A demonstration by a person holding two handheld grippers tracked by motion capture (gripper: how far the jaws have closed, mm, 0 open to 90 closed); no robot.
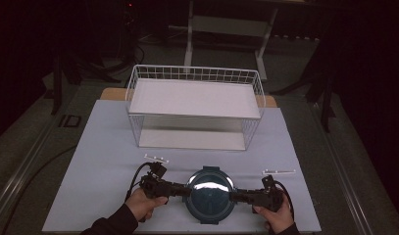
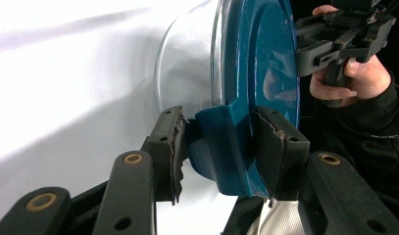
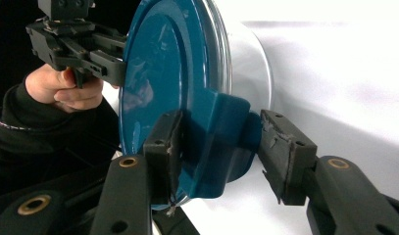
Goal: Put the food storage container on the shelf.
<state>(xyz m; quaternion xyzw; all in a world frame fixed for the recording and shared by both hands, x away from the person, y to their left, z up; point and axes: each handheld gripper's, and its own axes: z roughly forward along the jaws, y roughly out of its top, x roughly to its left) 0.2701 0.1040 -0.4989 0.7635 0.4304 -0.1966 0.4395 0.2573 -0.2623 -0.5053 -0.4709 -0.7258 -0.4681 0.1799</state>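
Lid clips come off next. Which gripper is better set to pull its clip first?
Left, probably. The left gripper has its pads flat against both sides of the left clip on the lid. The right gripper straddles the right clip, but one pad seems to meet it only at a corner.
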